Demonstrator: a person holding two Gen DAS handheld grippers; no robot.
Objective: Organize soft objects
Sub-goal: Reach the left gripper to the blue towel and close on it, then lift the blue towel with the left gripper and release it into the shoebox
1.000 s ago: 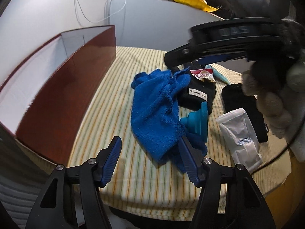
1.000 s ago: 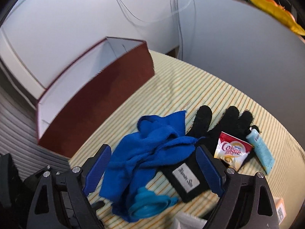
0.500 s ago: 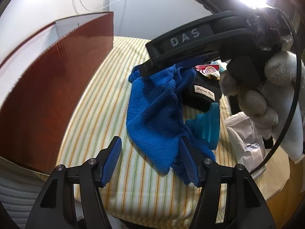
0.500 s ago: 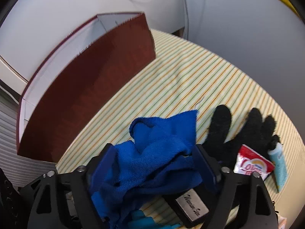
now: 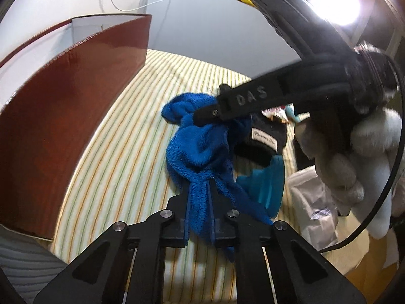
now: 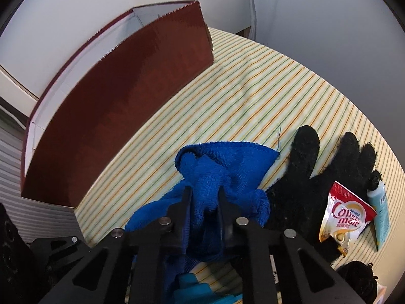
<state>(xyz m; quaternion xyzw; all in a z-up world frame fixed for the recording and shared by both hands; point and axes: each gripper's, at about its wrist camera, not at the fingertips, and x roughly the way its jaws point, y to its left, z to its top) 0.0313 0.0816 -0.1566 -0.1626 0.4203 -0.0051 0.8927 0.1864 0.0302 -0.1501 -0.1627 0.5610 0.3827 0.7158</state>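
Observation:
A blue towel (image 5: 200, 149) lies crumpled on the striped tablecloth (image 5: 121, 157). My left gripper (image 5: 200, 190) is shut on its near corner. My right gripper (image 6: 203, 195) is shut on a bunched fold of the same towel (image 6: 227, 167); its black body crosses the left wrist view (image 5: 253, 98). A black glove (image 6: 311, 177) lies flat to the right of the towel. A brown open box (image 6: 121, 96) with white inside stands to the left and also shows in the left wrist view (image 5: 63, 106).
A red coffee creamer sachet (image 6: 344, 217) and a light blue tube (image 6: 381, 207) lie on the glove's right. A teal folded item (image 5: 265, 185), a white plastic bag (image 5: 314, 202) and a grey plush toy (image 5: 354, 152) sit at right. A grey partition (image 6: 329, 25) stands behind the table.
Both grippers have moved down onto the blue towel and closed on it: the left on its near corner, the right on a fold further back.

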